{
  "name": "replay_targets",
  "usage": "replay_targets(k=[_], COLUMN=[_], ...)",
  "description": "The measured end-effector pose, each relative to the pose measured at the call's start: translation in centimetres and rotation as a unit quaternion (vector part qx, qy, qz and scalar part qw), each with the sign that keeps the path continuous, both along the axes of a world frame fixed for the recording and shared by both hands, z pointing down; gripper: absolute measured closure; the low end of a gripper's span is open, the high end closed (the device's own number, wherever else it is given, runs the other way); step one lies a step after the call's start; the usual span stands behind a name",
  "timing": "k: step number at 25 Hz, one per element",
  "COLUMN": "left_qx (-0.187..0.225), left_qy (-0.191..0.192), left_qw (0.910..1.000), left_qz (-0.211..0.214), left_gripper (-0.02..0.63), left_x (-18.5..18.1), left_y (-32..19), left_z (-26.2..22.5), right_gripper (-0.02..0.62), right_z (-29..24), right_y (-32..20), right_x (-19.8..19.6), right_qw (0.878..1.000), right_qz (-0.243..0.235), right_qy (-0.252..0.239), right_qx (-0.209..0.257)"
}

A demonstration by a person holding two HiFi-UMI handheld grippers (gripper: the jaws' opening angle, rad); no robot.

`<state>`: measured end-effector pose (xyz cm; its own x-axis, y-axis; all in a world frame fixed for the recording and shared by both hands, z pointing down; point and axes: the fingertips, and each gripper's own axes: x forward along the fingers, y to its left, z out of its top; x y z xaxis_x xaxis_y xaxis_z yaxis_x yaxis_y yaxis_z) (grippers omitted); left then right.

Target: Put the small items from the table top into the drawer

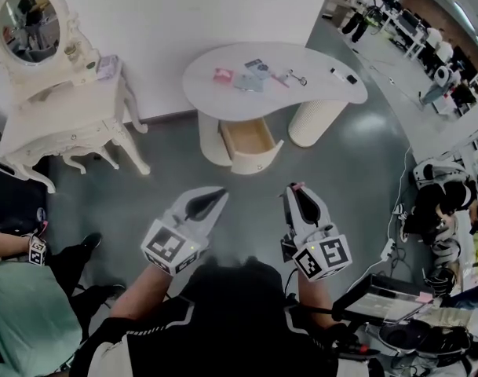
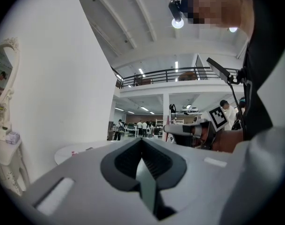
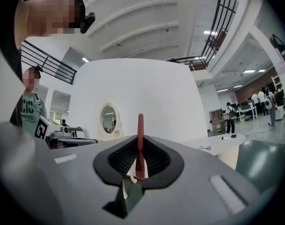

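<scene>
A white curved table stands ahead with small items on it: a pink piece, grey cards, a key ring and a black-and-white stick. Its drawer hangs open underneath. Both grippers are held well short of the table, over the grey floor. My left gripper is shut with nothing in it. My right gripper is shut on a thin red item, which sticks up out of the jaws; its pink end shows at the tip.
A white dressing table with an oval mirror stands at the far left. A seated person is at the lower left. Equipment, cables and a laptop crowd the floor at the right.
</scene>
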<state>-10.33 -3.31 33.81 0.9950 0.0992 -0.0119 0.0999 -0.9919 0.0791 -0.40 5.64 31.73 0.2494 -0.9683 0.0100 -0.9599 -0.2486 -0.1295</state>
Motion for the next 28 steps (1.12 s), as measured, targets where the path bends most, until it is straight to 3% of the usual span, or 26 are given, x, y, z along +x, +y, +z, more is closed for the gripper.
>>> replay_targets(k=[12, 23, 28], left_qx=[0.012, 0.026, 0.028], left_qy=[-0.004, -0.011, -0.015], left_qw=[0.9996, 0.9984, 0.9974], left_qz=[-0.024, -0.049, -0.065], left_gripper=[0.606, 0.606, 0.606], left_x=[3.5, 12.0, 15.3], left_y=[-3.0, -6.8, -8.1], left_z=[-0.3, -1.6, -1.5], right_gripper=[0.557, 0.557, 0.557], right_z=[0.2, -0.8, -0.7], right_y=[-3.5, -8.0, -9.6], right_x=[4.1, 13.0, 16.3], right_qw=[1.0, 0.998, 0.998], right_qz=[-0.022, -0.048, -0.056], right_qy=[-0.01, -0.006, 0.028], right_qx=[0.017, 0.033, 0.023])
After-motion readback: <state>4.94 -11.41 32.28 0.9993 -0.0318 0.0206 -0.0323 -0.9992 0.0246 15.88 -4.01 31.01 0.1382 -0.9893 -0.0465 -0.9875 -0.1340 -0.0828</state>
